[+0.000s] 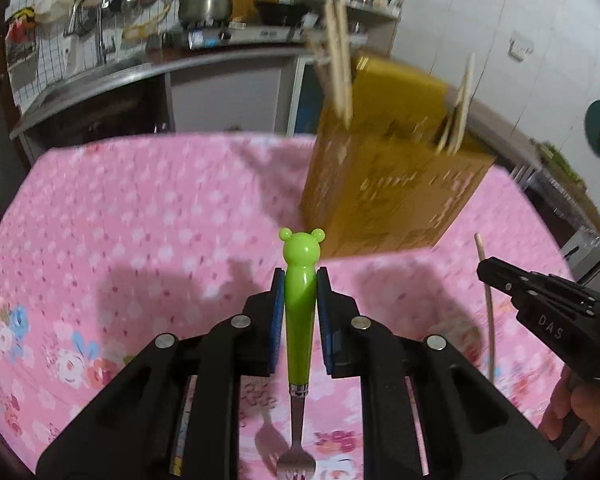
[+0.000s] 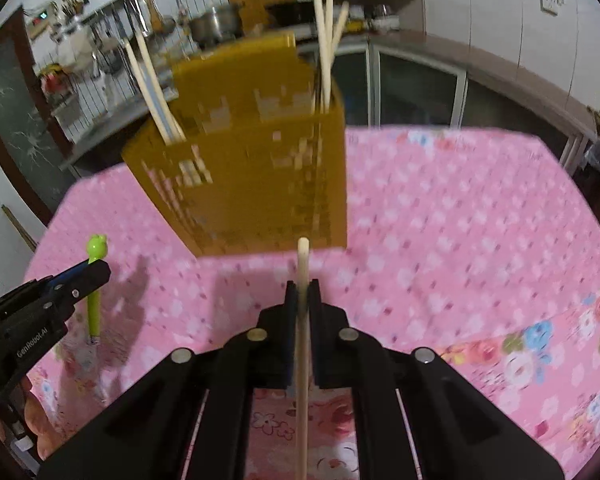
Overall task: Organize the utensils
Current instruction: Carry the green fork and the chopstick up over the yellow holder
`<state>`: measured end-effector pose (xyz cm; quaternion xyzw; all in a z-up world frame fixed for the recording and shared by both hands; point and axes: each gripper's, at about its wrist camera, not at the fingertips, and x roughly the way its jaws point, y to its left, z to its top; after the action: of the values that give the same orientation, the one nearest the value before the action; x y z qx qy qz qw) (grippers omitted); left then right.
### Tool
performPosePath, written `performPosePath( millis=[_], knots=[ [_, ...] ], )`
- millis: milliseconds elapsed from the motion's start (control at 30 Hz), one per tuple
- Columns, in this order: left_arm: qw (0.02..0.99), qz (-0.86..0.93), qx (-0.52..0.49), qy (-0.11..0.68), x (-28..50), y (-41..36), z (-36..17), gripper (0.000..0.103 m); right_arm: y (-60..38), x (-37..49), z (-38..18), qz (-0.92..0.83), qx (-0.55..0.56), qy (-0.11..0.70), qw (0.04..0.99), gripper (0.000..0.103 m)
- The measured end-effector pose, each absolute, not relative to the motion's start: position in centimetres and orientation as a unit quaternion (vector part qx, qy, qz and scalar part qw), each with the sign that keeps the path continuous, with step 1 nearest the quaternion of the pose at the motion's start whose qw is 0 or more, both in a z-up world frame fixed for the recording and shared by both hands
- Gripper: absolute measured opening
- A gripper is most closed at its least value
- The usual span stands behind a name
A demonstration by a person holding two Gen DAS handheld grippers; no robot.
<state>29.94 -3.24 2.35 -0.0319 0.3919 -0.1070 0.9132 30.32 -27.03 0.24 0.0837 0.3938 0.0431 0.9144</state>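
Left claw clamps green bear-headed fork by its handle, tines toward the camera, above the pink floral surface. Right claw pinches one wooden chopstick. Yellow perforated holder stands ahead, chopsticks upright inside.

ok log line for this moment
left gripper: shut on green fork | right gripper: shut on chopstick | yellow holder: on table

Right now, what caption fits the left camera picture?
Left gripper holds a green bear-handled fork before the yellow holder.
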Motion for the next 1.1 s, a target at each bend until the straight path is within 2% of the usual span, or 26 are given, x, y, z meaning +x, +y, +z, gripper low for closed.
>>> performPosePath(
  millis=[333,667,867,1100],
  knots=[
    [0.942,-0.143,-0.055,0.300,28.1,-4.5,9.9,0.014,-29.8,28.3,9.2,0.060,0.113,0.263,0.956,0.006],
    [0.959,-0.155,-0.050,0.230,28.3,-5.3,18.4,0.014,-31.0,31.2,17.7,0.052,0.119,0.134,0.982,0.006],
    [0.970,-0.145,-0.027,0.195,29.8,-6.3,21.4,0.014,-31.1,33.3,19.4,0.039,0.131,0.078,0.988,0.006],
    [0.970,-0.147,-0.014,0.192,33.7,-7.7,19.4,0.014,-30.4,36.0,17.6,0.045,0.122,0.025,0.991,0.006]
  ],
)
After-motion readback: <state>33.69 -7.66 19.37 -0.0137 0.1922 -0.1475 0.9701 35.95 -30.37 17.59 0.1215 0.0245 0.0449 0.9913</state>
